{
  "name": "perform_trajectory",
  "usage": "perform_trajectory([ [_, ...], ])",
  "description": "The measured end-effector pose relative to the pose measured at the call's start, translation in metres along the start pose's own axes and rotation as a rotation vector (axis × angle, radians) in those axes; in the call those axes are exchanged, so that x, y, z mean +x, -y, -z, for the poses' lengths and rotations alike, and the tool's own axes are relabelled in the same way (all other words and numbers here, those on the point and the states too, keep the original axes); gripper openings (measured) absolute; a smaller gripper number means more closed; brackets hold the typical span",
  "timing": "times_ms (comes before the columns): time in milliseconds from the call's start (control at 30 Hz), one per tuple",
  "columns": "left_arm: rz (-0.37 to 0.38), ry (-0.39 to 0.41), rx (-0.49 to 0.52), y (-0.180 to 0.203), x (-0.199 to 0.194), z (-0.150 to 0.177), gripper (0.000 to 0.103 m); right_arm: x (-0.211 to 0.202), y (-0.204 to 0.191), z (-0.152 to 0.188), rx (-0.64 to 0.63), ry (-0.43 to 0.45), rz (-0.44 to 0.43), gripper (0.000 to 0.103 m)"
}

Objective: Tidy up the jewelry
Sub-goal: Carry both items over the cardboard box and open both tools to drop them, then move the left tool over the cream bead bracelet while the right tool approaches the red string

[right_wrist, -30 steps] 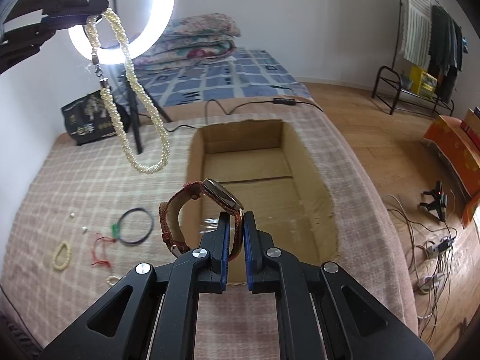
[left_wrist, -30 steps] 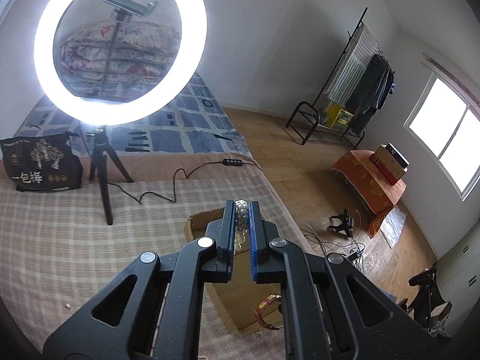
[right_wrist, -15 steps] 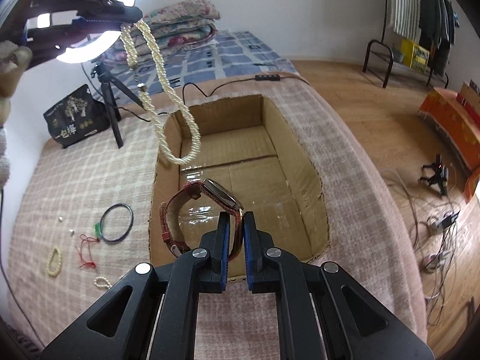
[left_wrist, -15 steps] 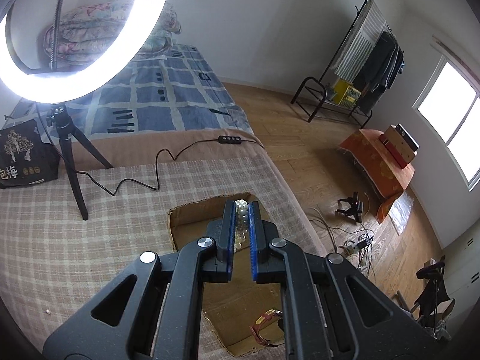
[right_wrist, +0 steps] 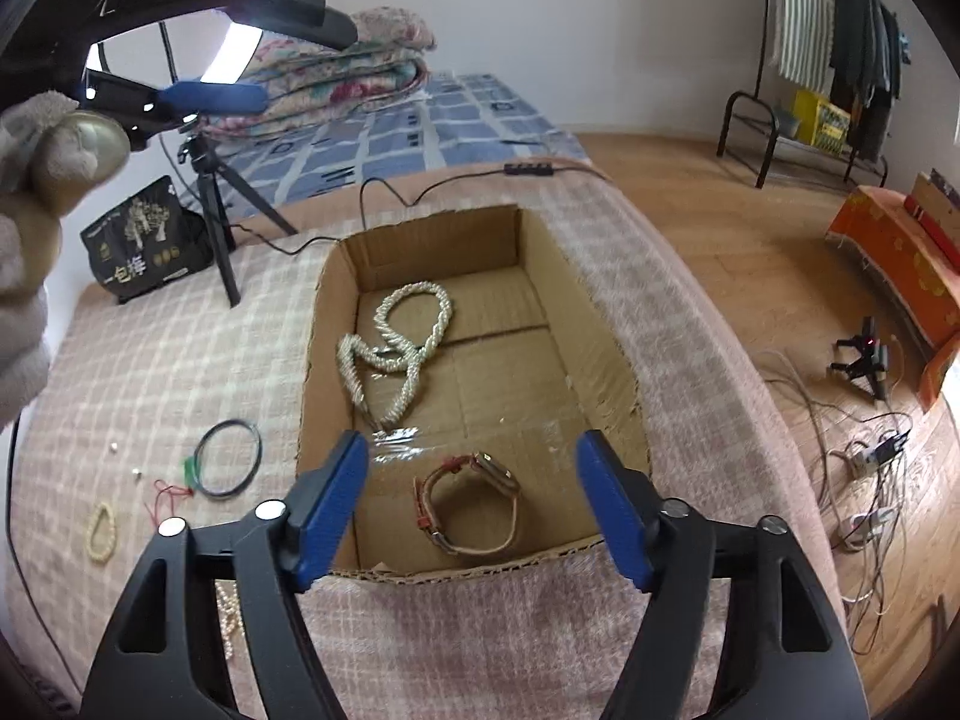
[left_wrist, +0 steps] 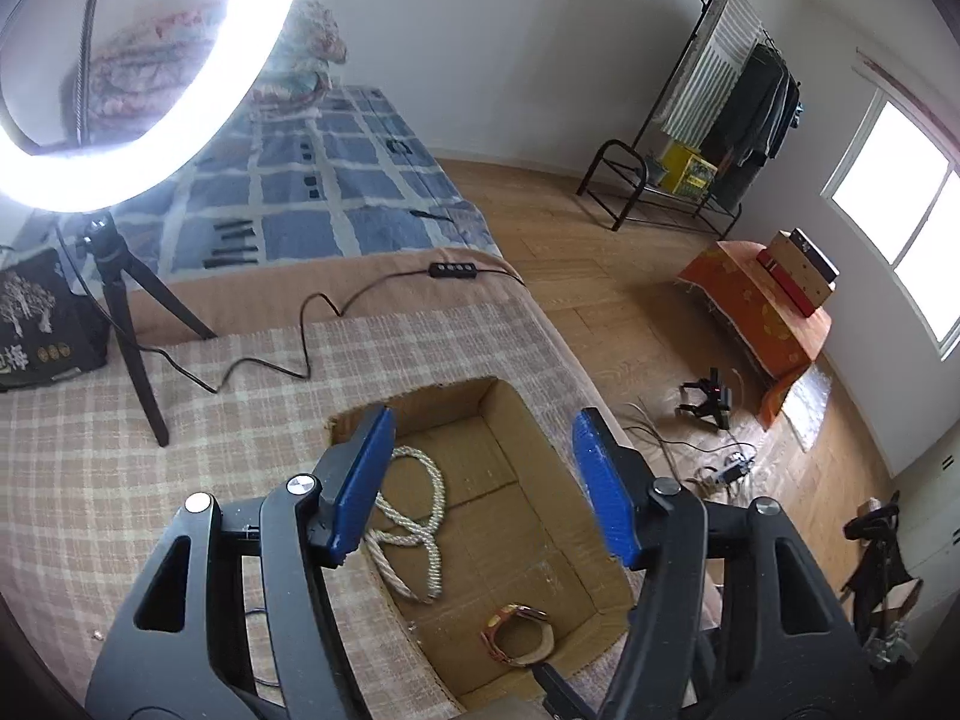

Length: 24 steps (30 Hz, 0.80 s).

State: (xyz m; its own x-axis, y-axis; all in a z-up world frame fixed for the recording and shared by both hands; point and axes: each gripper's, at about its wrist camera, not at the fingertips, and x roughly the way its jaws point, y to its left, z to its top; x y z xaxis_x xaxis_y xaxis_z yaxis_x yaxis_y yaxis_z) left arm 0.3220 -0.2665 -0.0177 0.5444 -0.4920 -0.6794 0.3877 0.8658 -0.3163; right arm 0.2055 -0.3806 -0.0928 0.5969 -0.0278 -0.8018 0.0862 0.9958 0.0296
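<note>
An open cardboard box [right_wrist: 606, 336] sits sunk in the plaid bed cover. A twisted pearl necklace [right_wrist: 393, 348] lies on its floor at the far left; it also shows in the left wrist view [left_wrist: 414, 534]. A red-strapped watch [right_wrist: 471, 504] lies at the box's near end, also seen in the left wrist view [left_wrist: 519, 633]. My right gripper [right_wrist: 471, 498] is open and empty above the watch. My left gripper [left_wrist: 480, 480] is open and empty above the box. It appears at the right wrist view's upper left, one fingertip [right_wrist: 216, 99] showing.
Left of the box lie a black ring [right_wrist: 228, 459], a red cord [right_wrist: 165, 495], a small bead bracelet [right_wrist: 101, 531] and a pearl strand [right_wrist: 227, 612]. A ring light on a tripod [left_wrist: 129, 324], its cable and a black bag [right_wrist: 147, 246] stand behind. The bed edge drops to the floor on the right.
Both grippers have opened. The pearl necklace dropped from the left gripper into the box, and the watch dropped from the right gripper onto the box floor.
</note>
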Motion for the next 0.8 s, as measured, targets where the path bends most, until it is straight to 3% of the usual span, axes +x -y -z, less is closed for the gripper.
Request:
perform_trajectory([
  [400, -0.035, 0.011, 0.015, -0.006, -0.019, 0.008, 0.063, -0.008, -0.008, 0.003, -0.03, 0.002, 0.003, 0.079],
  [800, -0.143, 0.09, 0.027, -0.054, -0.102, 0.035, 0.063, -0.038, -0.031, 0.005, -0.094, 0.084, -0.024, 0.079],
])
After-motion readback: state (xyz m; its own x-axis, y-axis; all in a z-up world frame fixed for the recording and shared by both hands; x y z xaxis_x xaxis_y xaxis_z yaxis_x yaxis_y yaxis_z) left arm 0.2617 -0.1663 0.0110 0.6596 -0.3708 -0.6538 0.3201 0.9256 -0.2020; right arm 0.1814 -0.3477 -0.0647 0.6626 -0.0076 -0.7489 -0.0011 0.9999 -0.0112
